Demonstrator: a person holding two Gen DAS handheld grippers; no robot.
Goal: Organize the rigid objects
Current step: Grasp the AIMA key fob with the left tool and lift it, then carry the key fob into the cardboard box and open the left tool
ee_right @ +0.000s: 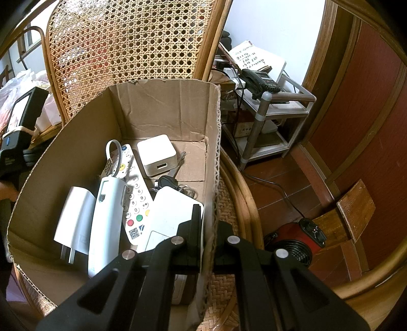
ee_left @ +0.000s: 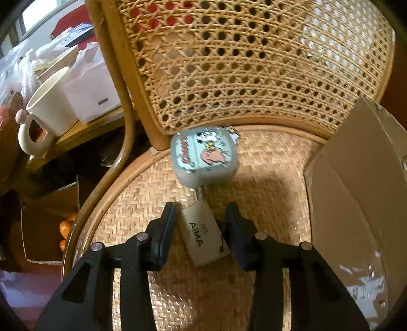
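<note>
Sitting on the woven rattan chair seat [ee_left: 267, 178], beside a cluttered table [ee_left: 84, 129], the keycard tag [ee_left: 203, 231] is lying between the left hand-held gripper's [ee_left: 201, 234] spread fingers, untouched, pointing toward the backrest; the right hand-held gripper [ee_right: 207, 244] is pinching the cardboard box wall [ee_right: 213, 165].

A honey-coloured rattan chair with an open-weave cane back [ee_left: 241, 63] and a herringbone-woven seat [ee_left: 203, 292] fills both views. To its left, a low wooden side bench [ee_left: 84, 129] carries a cream ceramic mug with a looped handle [ee_left: 48, 109] under bright window light [ee_left: 38, 15]. On the other side lies a reddish-brown wooden plank floor [ee_right: 279, 193], with a grey metal-framed shelf unit [ee_right: 269, 119] against a white wall [ee_right: 274, 25] and dark red wood-trimmed panelling [ee_right: 361, 107].
</note>
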